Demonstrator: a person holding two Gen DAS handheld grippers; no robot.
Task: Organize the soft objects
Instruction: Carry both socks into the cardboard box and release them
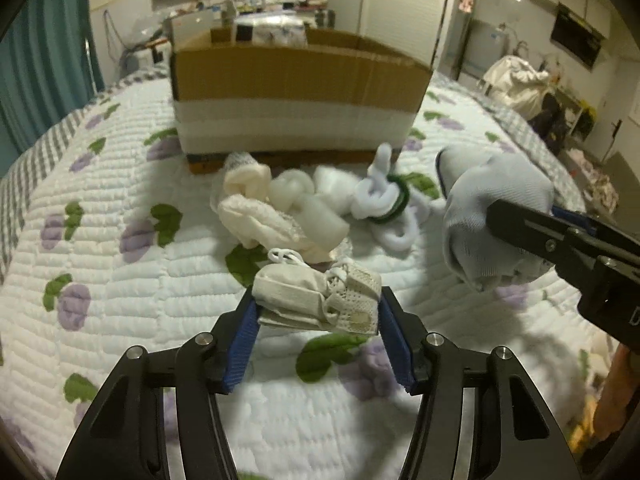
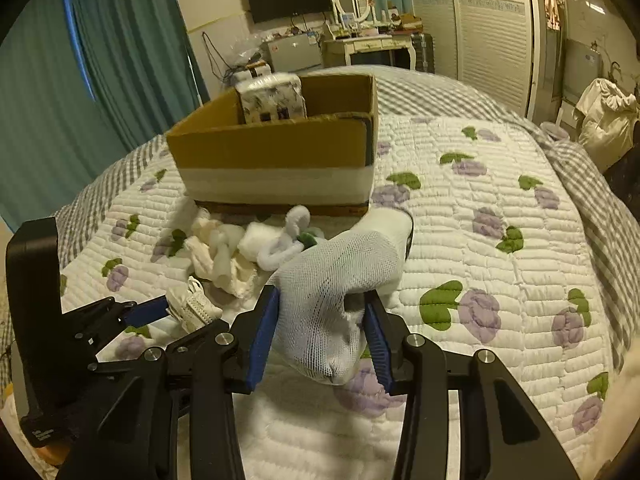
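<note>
My left gripper (image 1: 316,312) is shut on a folded cream mesh sock (image 1: 320,296), held just above the quilt; it also shows in the right wrist view (image 2: 194,308). My right gripper (image 2: 322,328) is shut on a pale blue-white sock (image 2: 340,292), seen at the right of the left wrist view (image 1: 492,216). A pile of soft items (image 1: 304,208) lies in front of the cardboard box (image 1: 296,96): cream socks, white rolls and a white fluffy piece with a green ring (image 1: 394,200). The box (image 2: 280,156) stands beyond the pile.
A quilted white bedspread (image 1: 120,280) with purple flowers covers the bed. A patterned package (image 2: 274,98) stands inside the box. Teal curtains (image 2: 100,60) hang at the left; a dresser and wardrobe stand behind the bed.
</note>
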